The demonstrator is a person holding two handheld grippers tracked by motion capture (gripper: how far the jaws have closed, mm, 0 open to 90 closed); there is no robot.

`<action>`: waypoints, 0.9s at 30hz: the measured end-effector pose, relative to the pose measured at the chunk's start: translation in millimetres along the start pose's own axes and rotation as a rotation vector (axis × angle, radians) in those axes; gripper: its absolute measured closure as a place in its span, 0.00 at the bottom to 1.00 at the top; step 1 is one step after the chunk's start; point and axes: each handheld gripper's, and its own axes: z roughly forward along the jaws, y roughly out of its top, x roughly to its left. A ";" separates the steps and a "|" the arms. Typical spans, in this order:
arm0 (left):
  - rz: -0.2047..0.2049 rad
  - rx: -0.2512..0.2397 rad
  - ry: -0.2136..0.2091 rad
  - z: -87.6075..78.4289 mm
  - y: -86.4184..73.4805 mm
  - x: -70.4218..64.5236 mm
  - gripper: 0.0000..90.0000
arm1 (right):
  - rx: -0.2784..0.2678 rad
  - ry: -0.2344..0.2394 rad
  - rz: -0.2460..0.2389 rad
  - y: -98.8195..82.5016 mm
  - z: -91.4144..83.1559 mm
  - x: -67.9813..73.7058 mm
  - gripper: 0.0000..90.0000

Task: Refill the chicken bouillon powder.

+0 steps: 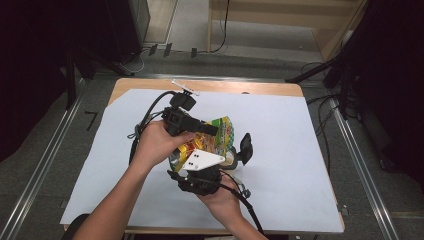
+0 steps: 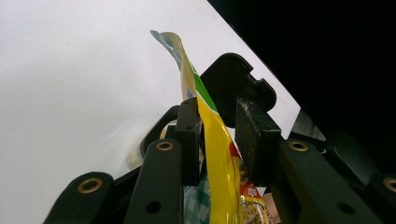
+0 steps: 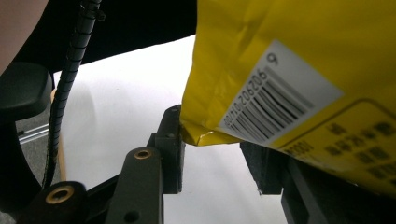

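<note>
The right hand-held gripper (image 1: 231, 161) sits nearest the person, its jaws partly open around the bottom corner of a yellow snack bag (image 1: 212, 141). In the right gripper view the bag's (image 3: 299, 70) folded corner lies against one pad (image 3: 173, 140), while the far pad is hidden behind the foil, so whether it truly pinches I cannot tell. Just beyond it, the left hand-held gripper (image 1: 212, 129) is narrowed on the bag's flat top seam. The left gripper view shows the seam (image 2: 212, 135) lying against one pad (image 2: 189, 140), with a gap before the other (image 2: 254, 140). The bag hangs between the two grippers, lifted above the pale blue sheet (image 1: 300, 150) covering the table (image 1: 250, 88).

The bag looks light, puffy and crinkly, with slick foil that could slide out of a loose pinch, and its contents are probably brittle. The crimped seams at top and bottom are the stiff, flat places to take hold; squeezing the belly would likely crush what is inside.
</note>
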 end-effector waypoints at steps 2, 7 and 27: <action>-0.005 -0.001 0.000 0.0 0.0 -0.1 0.80 | 0.000 0.000 0.000 0.1 0.1 0.0 0.69; 0.001 -0.001 0.002 -1.2 0.0 -0.7 0.80 | -0.004 0.003 -0.001 0.6 0.1 0.2 0.69; -0.004 -0.010 0.026 -8.6 -3.9 -0.7 0.80 | -0.010 0.023 -0.013 3.6 2.6 2.6 0.69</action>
